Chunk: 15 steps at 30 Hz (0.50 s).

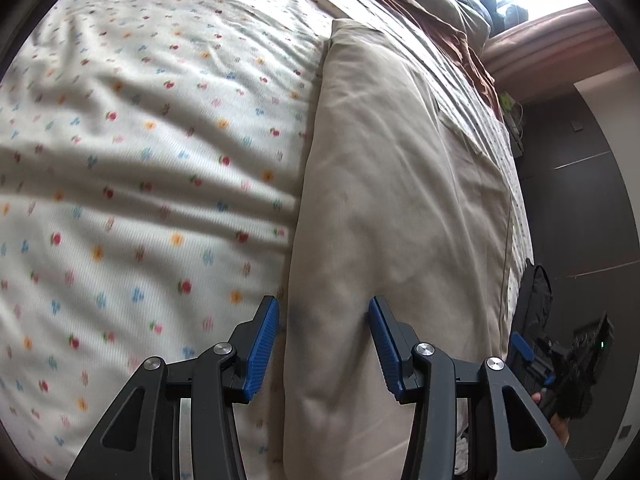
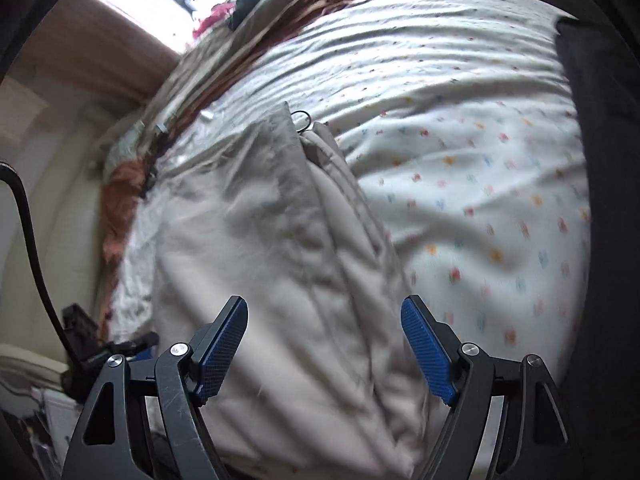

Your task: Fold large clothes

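Beige trousers (image 1: 400, 184) folded lengthwise, long axis running away up floral bedsheet (image 1: 140, 140)

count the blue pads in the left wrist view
3: two on the left gripper, flanking the beige garment; one on the right gripper at the right edge. Its other pad is hidden.

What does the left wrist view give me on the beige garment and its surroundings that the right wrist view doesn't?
Left wrist only: the beige garment as a long smooth fold running away from the left tongs, dark floor beyond the bed edge, and the other tongs low at right.

Right wrist only: the garment's layered far end beside a small dark ring, and a black cable at left.

Both: floral bedsheet, rust-brown fabric at the far end, bright window, open tongs with nothing clamped.
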### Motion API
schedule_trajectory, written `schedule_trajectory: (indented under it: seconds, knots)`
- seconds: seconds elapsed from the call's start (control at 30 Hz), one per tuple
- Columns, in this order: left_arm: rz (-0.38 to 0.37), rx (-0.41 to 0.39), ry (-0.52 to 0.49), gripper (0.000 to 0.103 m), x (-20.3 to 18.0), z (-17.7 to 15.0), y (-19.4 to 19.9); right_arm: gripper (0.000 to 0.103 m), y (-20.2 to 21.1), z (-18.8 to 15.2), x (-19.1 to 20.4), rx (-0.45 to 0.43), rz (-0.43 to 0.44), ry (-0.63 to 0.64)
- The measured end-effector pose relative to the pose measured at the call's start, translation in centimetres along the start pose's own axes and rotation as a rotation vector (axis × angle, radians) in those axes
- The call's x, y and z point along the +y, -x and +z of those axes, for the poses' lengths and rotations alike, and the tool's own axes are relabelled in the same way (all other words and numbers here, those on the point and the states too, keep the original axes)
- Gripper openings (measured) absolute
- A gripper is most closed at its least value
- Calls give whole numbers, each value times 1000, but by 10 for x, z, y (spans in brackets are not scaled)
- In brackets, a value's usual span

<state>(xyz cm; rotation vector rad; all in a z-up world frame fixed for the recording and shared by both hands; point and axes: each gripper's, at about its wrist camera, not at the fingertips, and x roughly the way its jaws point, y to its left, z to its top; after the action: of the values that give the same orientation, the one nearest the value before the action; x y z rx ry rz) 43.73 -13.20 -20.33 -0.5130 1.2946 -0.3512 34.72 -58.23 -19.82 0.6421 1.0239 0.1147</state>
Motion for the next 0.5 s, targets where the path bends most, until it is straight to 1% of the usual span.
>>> schedule_trajectory:
  seconds: [0.07, 0.17, 0.23, 0.27, 0.3, 0.37, 0.5]
  knots:
    - [-1, -1, 1, 49, 0, 6, -2, 79, -8, 13, 2, 10, 0, 17]
    - [1, -12, -1, 49, -2, 18, -5, 79, -17, 35, 9, 2, -12, 57]
    - [2, -19, 2, 49, -1, 25, -7, 71, -21, 48, 15, -1, -11, 80]
    - [1, -21, 5, 49, -1, 28, -8, 58, -25, 55, 18, 7, -10, 91]
    - [-2, -25, 9, 49, -1, 32, -9, 49, -29, 60, 21, 13, -10, 97]
    - [-4, -32, 10, 49, -2, 40, -11, 45, -39, 75, 31, 23, -23, 124]
    - [1, -48, 11, 49, -4, 53, -18, 44, -63, 97, 44, 38, -47, 164]
